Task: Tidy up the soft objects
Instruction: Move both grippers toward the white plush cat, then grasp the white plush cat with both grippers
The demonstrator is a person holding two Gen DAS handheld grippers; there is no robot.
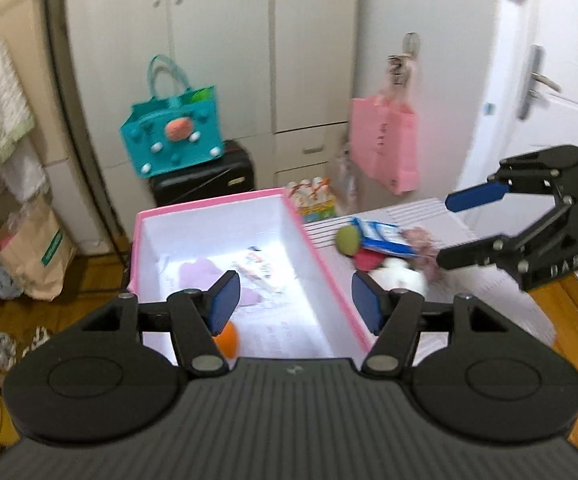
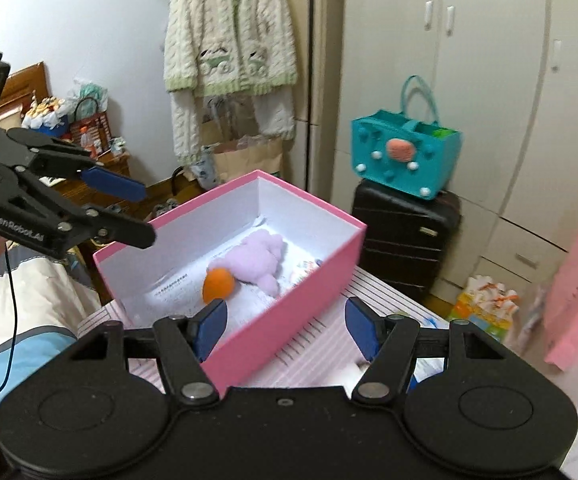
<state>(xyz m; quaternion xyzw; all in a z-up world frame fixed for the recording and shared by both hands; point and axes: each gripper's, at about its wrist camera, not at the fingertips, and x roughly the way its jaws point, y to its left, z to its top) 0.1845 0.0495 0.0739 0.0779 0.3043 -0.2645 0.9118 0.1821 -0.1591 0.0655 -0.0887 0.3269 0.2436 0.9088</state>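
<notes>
A pink box with a white inside stands on the striped table. In it lie a purple plush and an orange ball. To its right is a heap: a green ball, a blue-and-white packet and a white plush. My left gripper hangs open over the box's right wall, holding nothing. My right gripper is open and empty beside the heap. In the right wrist view, the right gripper is above the box, with the plush, the ball and the left gripper beyond.
A teal bag sits on a black suitcase behind the box, in front of white wardrobes. A pink bag hangs at the right. A paper bag stands on the floor at the left, and a knitted cardigan hangs on the wall.
</notes>
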